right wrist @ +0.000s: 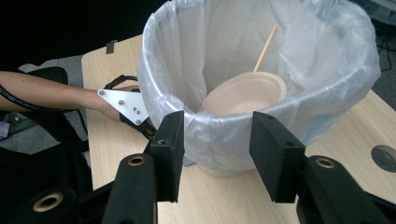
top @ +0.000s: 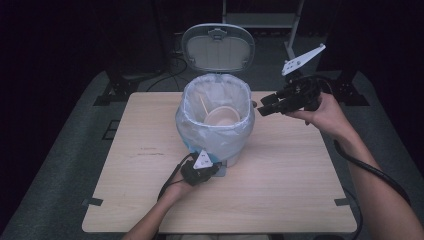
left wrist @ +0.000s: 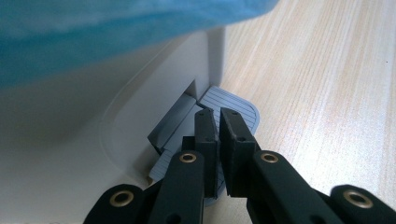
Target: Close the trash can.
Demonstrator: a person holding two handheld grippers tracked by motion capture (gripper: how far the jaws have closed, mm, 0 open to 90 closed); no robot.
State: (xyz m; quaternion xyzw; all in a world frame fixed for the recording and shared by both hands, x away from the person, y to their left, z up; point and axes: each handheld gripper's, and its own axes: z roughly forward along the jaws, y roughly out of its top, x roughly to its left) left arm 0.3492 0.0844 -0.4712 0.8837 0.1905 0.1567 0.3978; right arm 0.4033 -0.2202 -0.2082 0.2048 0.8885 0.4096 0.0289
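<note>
A white pedal bin lined with a clear bag stands mid-table, its lid raised. Inside lie a tan paper bowl and a wooden stick. My left gripper is at the bin's front base, shut, its tips resting on the grey ribbed pedal. My right gripper hovers to the right of the rim, open with nothing between its jaws. In the right gripper view it faces the bin, the bowl and the stick.
The wooden table has bare room left, right and in front of the bin. A round hole sits in the tabletop near the right gripper. Dark stands and cables lie on the floor behind the table.
</note>
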